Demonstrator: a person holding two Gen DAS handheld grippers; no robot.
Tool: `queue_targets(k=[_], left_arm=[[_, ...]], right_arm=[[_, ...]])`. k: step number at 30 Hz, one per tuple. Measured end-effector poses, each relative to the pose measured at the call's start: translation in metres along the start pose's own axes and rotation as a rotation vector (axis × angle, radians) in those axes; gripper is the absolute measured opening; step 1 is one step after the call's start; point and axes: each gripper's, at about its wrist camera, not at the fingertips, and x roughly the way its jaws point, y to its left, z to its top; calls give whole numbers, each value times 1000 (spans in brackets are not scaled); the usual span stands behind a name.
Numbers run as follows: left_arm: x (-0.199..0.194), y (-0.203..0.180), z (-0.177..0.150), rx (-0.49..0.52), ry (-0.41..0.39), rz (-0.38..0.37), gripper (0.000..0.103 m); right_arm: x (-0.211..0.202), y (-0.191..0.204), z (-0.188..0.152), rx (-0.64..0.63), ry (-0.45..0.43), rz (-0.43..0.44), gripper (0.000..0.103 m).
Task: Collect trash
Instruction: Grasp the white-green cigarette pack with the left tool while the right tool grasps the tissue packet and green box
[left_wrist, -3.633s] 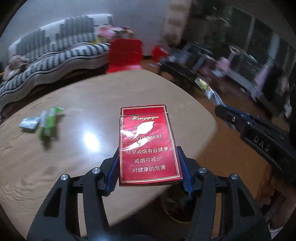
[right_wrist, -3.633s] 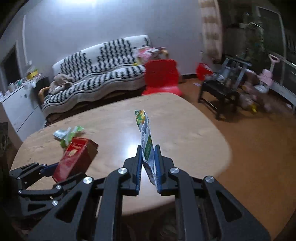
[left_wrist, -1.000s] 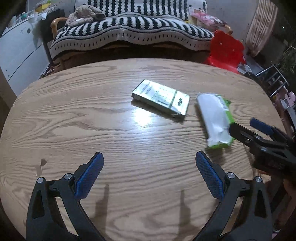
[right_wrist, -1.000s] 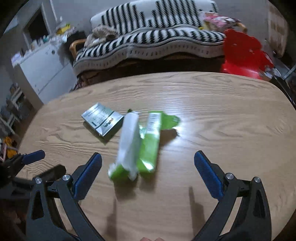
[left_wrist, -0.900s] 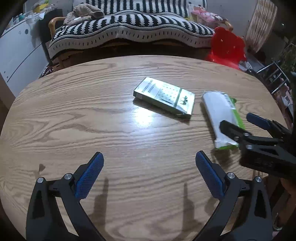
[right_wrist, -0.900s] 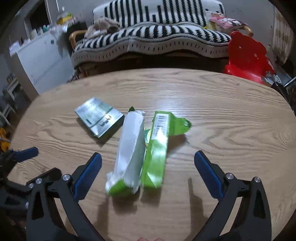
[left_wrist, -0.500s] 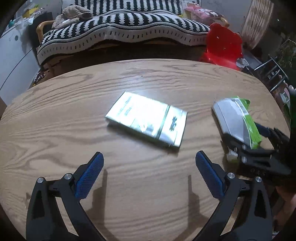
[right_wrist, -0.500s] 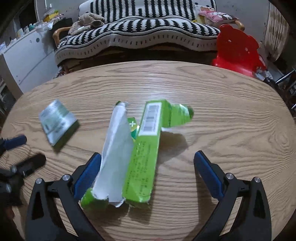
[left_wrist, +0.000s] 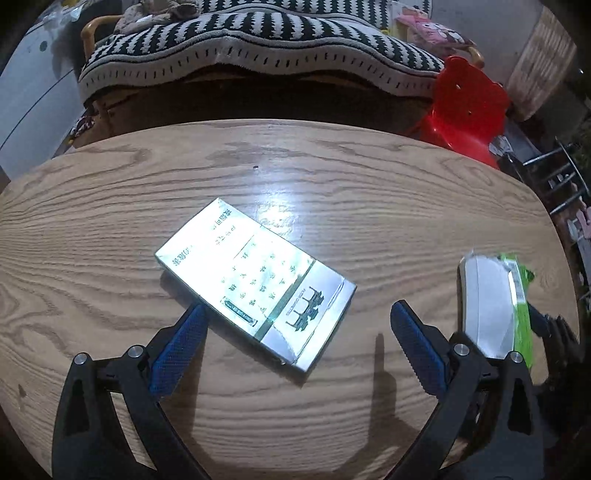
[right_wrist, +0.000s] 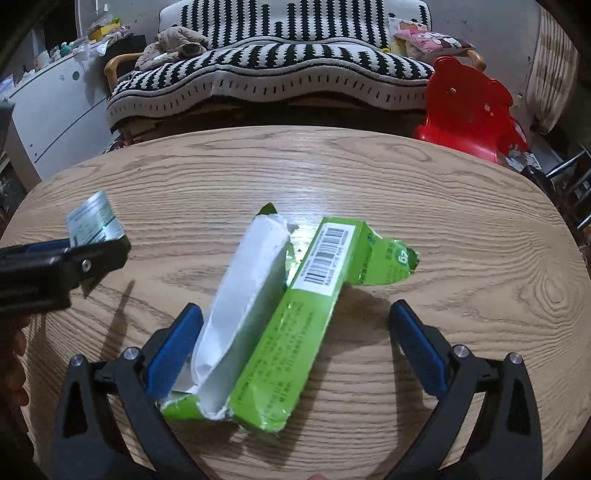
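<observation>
While both tongs (left_wrist: 295, 343) (right_wrist: 295, 343) gape, green wrapper (right_wrist: 295, 325) lies approx. diagonal, barcode far-right.

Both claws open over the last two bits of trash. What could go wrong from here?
1. The silver pack lies flat and skewed between the left claw fingers; closing may catch corners and spin it.
2. The torn green wrapper is limp and split open; the right claw may pinch one flap, leaving the rest dangling.
3. The claws are close together and may collide.
</observation>
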Motion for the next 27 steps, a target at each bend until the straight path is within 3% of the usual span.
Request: queue_targets(k=[8,9,10,11,12,18,27], left_arm=[[10,-5,12,-4,-24,45,96],[10,-6,10,10,-39,58,92],[9,-7,8,40,-64,90,70],[7,-8,5,62,-87,96,66],[4,-6,3,68,-90,81,65],[-11,-2,-11,81,-81,63,62],[-66,-21,-36,127,-132,29,62]], right_arm=[[2,0,3,-3,0,1,98],[2,0,4,0,0,1,98],[3,-1,4,3,0,2,95],[0,-1,5,3,-21,9,64],[-4,-1,7,2,-47,12,43],[-12,-15,6,107,-41,115,37],[-49,-14,2,124,-84,98,37]])
